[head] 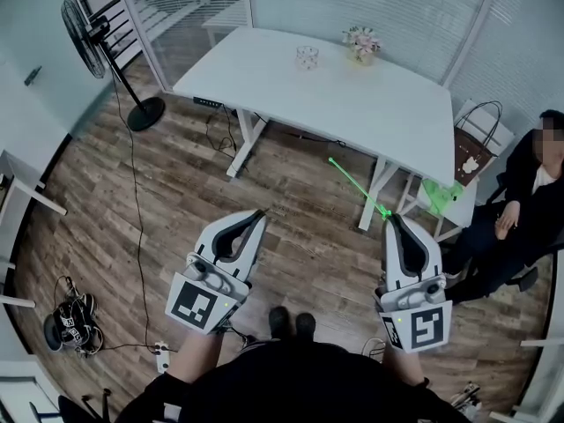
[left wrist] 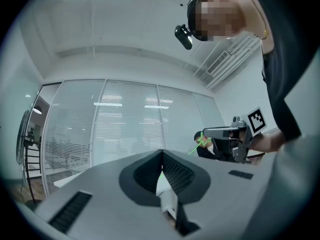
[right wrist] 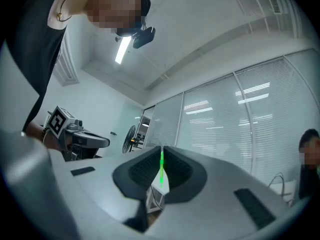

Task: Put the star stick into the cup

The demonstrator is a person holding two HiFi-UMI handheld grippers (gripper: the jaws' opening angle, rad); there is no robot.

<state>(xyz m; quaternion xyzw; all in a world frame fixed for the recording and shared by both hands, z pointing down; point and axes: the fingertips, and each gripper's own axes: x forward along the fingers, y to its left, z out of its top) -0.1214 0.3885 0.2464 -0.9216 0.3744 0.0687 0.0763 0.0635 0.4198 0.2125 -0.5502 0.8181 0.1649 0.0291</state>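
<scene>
Right gripper [head: 394,218] in the head view is closed on the stick [head: 357,186], a thin green rod that slants out from the jaw tips over the wood floor [head: 176,218] toward the table's [head: 352,104] near edge. Left gripper [head: 259,213] is beside it, jaws together, over the floor. The cup [head: 307,56] stands near the table's far edge, just left of the flowers [head: 361,42] and well apart from the stick. A fan [head: 84,25] stands off the table's left end, and a person [head: 529,210] sits off its right end.

The left gripper view shows its pads meeting at the tips with nothing between them. The right gripper is seen off to the right with the green stick at its tip.

The right gripper view shows the pads pressed on the stick, a green line that runs up between them. The left gripper is in view at the left.
</scene>
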